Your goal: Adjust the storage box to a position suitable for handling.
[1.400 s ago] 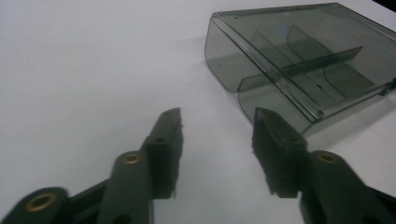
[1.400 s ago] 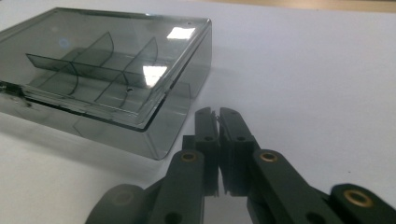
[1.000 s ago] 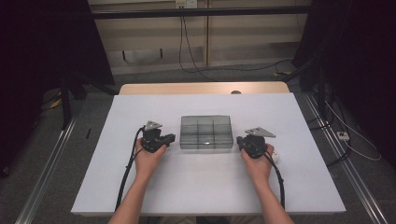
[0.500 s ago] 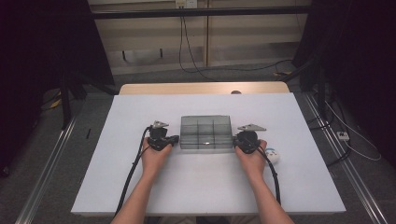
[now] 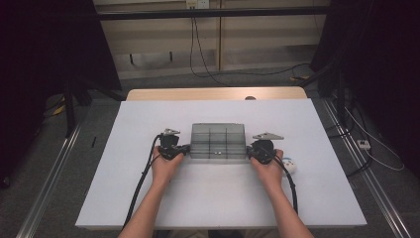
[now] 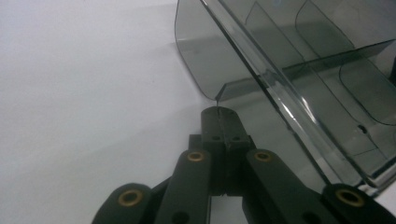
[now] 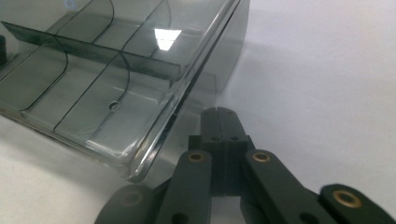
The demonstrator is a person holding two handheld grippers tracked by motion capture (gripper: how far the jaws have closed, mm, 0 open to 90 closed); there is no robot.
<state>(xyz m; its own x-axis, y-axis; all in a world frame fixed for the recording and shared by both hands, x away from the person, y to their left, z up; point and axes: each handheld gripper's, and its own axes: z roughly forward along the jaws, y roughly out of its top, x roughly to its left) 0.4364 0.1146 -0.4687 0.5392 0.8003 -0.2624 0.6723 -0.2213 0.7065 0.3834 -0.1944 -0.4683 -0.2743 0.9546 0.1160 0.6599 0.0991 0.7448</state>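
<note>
A smoke-grey clear plastic compartment box (image 5: 218,141) sits mid-table, with dividers (image 7: 116,51) inside. My left gripper (image 5: 184,148) is at its left side with its jaws shut. In the left gripper view the tips (image 6: 218,112) meet the lower corner of the box's rounded side flap (image 6: 201,56); I cannot tell whether its thin edge is pinched. My right gripper (image 5: 249,151) is at the box's right side, also shut. Its tips (image 7: 219,111) sit just under the right side flap (image 7: 231,65), beside the box's rim.
The white table (image 5: 218,198) has free room all around the box. A small white round object (image 5: 289,166) lies by the right hand. A wooden strip (image 5: 213,94) runs along the far edge. Cables (image 5: 141,183) trail back from both grippers.
Both grippers have edged inward until they stand against the box's two sides. The box itself has not shifted.
</note>
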